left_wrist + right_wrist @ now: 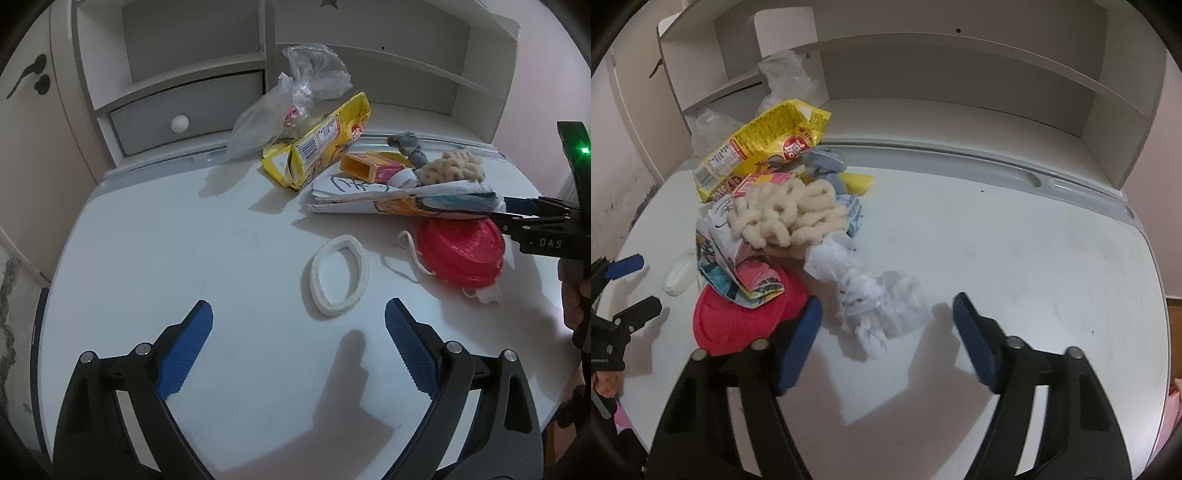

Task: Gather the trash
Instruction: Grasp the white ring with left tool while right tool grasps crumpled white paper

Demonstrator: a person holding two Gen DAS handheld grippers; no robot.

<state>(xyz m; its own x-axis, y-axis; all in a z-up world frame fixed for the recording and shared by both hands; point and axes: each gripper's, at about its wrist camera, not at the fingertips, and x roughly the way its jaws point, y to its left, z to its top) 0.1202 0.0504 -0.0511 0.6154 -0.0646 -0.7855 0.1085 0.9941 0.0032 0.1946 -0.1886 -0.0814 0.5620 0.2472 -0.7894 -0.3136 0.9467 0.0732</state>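
The trash sits in a loose heap on the white bench [155,258], toward its back edge under the shelf unit [192,44]. At the back of the heap a clear plastic bag [295,96] leans over an opened yellow snack box [325,140]; just beside the box lie a small orange carton [365,166], a grey knotted rag [410,147] and a beige looped sponge [786,214]. A folded printed paper [399,199] lies across the top of a red lid [461,254], touching it. A white elastic ring [338,282] lies flat on the bench in front of the heap, apart from the rest. A crumpled white plastic wrapper [875,302] lies nearer the front edge, to the right of the lid. The left claw [298,328] hangs over bare bench with its jaws spread wide and nothing between them, the ring just ahead of its right finger. The right claw [886,321] is released too, its jaws standing either side of the white wrapper without pressing on it; its left finger overlaps the red lid's edge in view.
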